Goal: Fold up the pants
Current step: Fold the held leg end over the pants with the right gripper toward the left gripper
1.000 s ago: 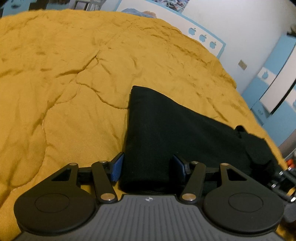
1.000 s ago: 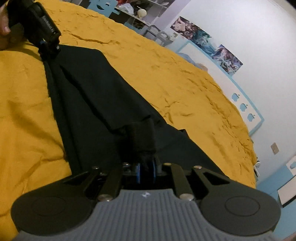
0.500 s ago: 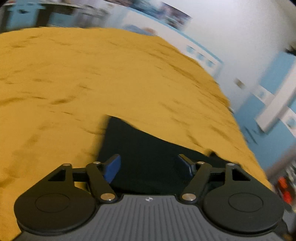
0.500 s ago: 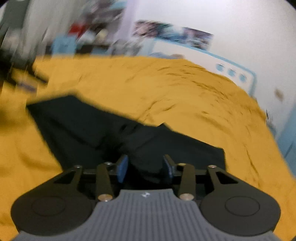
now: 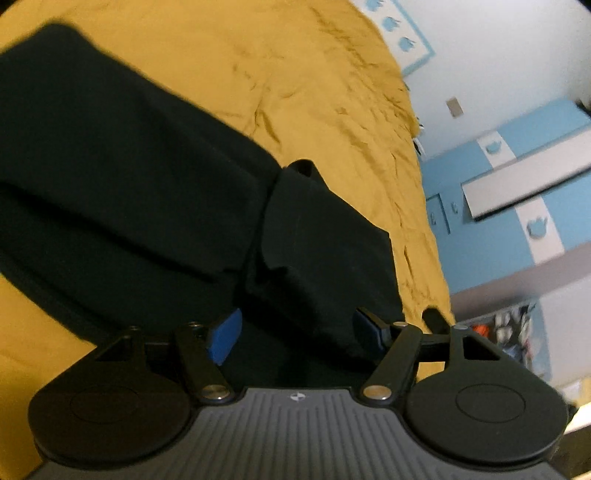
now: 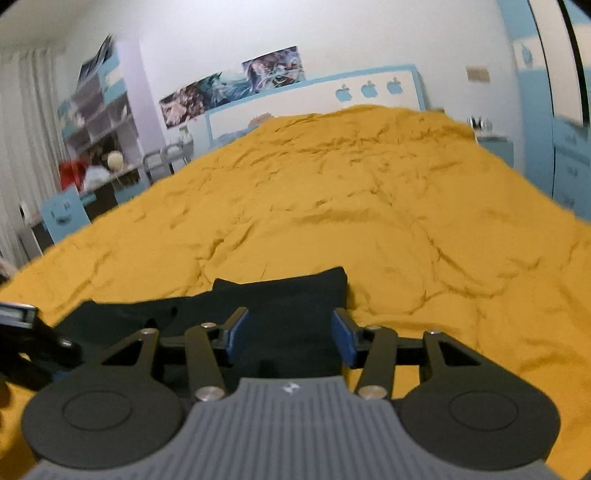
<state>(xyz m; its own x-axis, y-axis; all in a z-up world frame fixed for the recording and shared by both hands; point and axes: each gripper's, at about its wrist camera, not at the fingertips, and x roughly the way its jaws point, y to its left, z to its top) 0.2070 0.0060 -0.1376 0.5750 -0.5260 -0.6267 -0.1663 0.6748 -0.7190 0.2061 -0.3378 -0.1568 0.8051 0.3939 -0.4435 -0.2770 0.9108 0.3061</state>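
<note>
Nearest in the left wrist view, the left gripper (image 5: 297, 332) has its blue-padded fingers (image 5: 224, 336) spread wide apart, holding nothing. Black pants (image 5: 147, 177) lie just past the fingertips on the yellow blanket (image 5: 314, 85) of the bed, stretching from the gap between the fingers up toward 10 o'clock. The cloth lies in layers: a broad band runs to the upper left, and a smaller folded flap (image 5: 317, 236) sits on top at about 1 o'clock from the gripper, its edge crossing the band. Beyond the pants the wrinkled blanket runs on to a white headboard with blue apple shapes (image 5: 399, 26) at 1 o'clock, and blue and white cabinets (image 5: 517, 177) stand at 3 o'clock.

Seen from the right wrist, the right gripper (image 6: 290, 334) likewise has its fingers (image 6: 236, 334) apart and empty, with the near end of the pants (image 6: 280, 299) lying flat between and just ahead of them. The dark cloth spreads toward 9 o'clock, where part of the other gripper (image 6: 29, 343) shows at the frame edge. Farther off, the blanket (image 6: 351, 192) fills the middle ground up to the headboard (image 6: 332, 96) at 12 o'clock, with posters (image 6: 229, 85) on the wall above and shelves (image 6: 99, 114) at 10 o'clock.
</note>
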